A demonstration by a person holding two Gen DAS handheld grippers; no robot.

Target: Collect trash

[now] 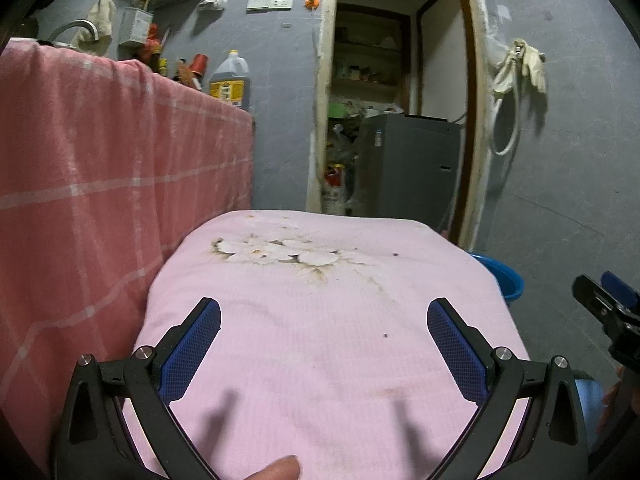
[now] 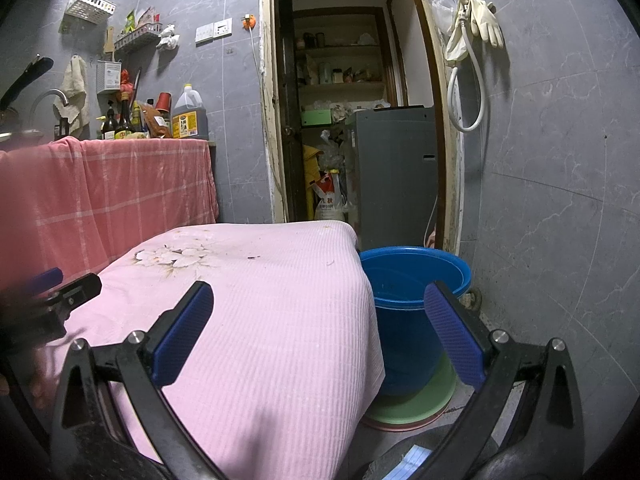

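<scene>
Both the left gripper (image 1: 324, 312) and right gripper (image 2: 320, 296) are hanging wide open, empty, above the pink cloth (image 1: 320, 360); dark specks (image 1: 385, 336) are dotting it mid-frame.

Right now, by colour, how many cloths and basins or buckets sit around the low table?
Pink cloth: 1
Red checked cloth: 1
Blue bucket: 1
Green basin under the bucket: 1
Pinkish basin beneath that, only its rim showing: 1
Total: 5
</scene>
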